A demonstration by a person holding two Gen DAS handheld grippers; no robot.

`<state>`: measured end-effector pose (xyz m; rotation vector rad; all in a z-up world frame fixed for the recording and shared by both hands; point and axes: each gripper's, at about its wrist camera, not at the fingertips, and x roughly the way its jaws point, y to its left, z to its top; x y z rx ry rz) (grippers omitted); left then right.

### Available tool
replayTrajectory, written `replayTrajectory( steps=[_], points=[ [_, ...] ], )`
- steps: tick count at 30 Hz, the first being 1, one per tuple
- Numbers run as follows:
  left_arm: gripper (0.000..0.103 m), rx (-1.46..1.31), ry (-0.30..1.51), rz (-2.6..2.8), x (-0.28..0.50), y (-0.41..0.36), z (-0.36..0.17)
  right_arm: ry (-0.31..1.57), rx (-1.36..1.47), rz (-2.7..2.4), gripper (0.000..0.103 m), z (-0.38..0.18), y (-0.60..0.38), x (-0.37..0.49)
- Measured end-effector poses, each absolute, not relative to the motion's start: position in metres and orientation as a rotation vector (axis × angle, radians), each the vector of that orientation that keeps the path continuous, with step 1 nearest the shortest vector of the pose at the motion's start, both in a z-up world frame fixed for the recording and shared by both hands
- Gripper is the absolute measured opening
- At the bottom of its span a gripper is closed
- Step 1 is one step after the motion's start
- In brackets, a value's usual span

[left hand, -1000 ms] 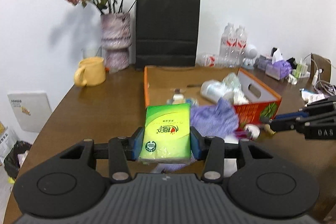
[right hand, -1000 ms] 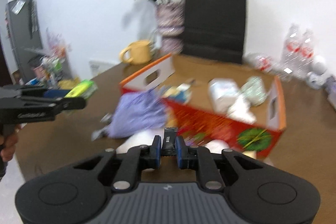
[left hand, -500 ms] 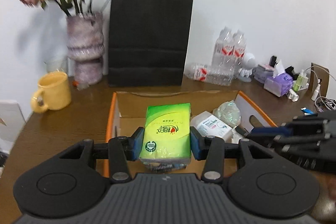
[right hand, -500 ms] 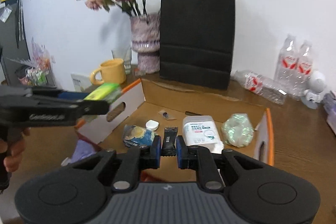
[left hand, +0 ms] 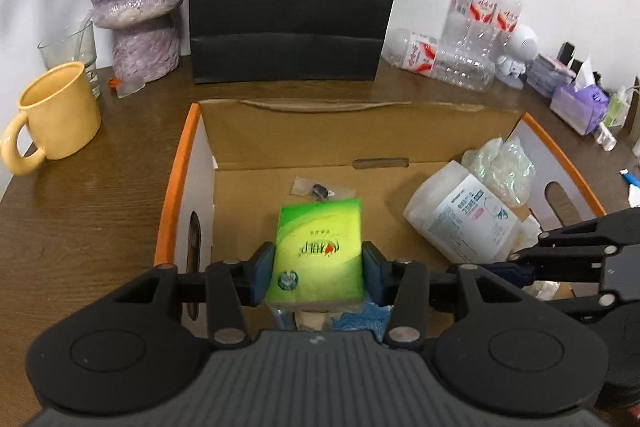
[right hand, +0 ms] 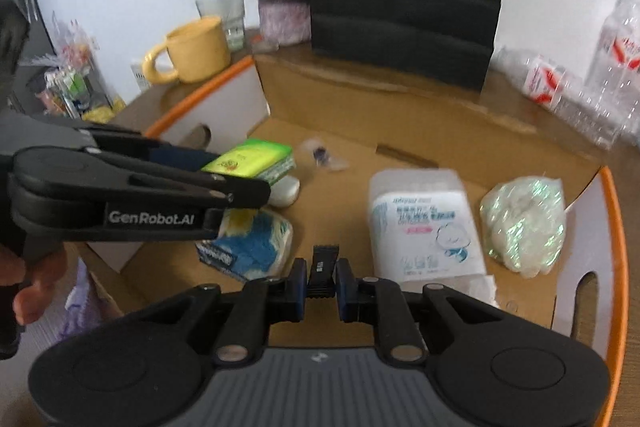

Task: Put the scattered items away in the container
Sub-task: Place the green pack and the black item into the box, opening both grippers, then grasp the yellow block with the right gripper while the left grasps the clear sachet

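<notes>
Left claw (left hand: pixel 318 269), just widening, brackets the tissue pack (left hand: pixel 318 251) — lengthwise away; right claw (right hand: pixel 322 277) clenches a black clip (right hand: pixel 322 269).

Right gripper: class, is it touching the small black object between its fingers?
Touching. The right wrist view shows both pads of the right gripper pressed against the sides of the small black object, no gap.

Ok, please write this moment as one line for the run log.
left gripper: jaws just opening, green tissue pack between them, over box | right gripper: shut on small black item, over box
</notes>
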<state>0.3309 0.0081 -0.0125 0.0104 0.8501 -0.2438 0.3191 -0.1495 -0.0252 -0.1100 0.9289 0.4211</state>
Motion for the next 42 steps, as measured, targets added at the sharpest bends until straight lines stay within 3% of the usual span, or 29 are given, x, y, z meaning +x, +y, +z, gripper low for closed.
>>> replayTrajectory(
  steps=[1, 4, 7, 9, 11, 13, 21, 30, 37, 40, 42],
  points=[
    [0.060, 0.011, 0.843, -0.245, 0.328, 0.007, -0.010, 0.935, -0.110, 0.415, 0.015, -0.026, -0.150, 0.319],
    [0.076, 0.018, 0.810, -0.235, 0.317, 0.006, 0.001, 0.929, -0.100, 0.395, 0.039, -0.022, -0.154, 0.313],
    [0.089, 0.021, 0.770, -0.212, 0.302, 0.008, 0.016, 0.888, -0.076, 0.389, 0.046, -0.006, -0.163, 0.300],
    [0.100, 0.015, 0.742, -0.196, 0.290, 0.010, 0.027, 0.848, -0.064, 0.380, 0.059, 0.008, -0.170, 0.288],
    [0.103, 0.014, 0.716, -0.179, 0.276, 0.014, 0.036, 0.803, -0.056, 0.376, 0.077, 0.022, -0.178, 0.275],
    [0.103, 0.027, 0.704, -0.162, 0.262, 0.017, 0.042, 0.761, -0.051, 0.378, 0.083, 0.034, -0.186, 0.260],
    [0.103, 0.029, 0.638, -0.099, 0.199, 0.046, 0.049, 0.655, -0.049, 0.308, 0.084, 0.051, -0.223, 0.197],
    [0.103, -0.023, 0.669, -0.049, 0.145, 0.081, 0.011, 0.669, -0.086, 0.241, 0.083, 0.014, -0.252, 0.147],
    [0.102, -0.012, 0.708, -0.065, 0.126, 0.086, -0.025, 0.717, -0.079, 0.197, 0.073, -0.025, -0.252, 0.143],
    [0.099, 0.020, 0.718, -0.073, 0.125, 0.081, -0.035, 0.735, -0.057, 0.192, 0.059, -0.036, -0.252, 0.146],
    [0.094, 0.034, 0.724, -0.089, 0.126, 0.078, -0.040, 0.736, -0.051, 0.198, 0.056, -0.040, -0.251, 0.148]
  ],
)
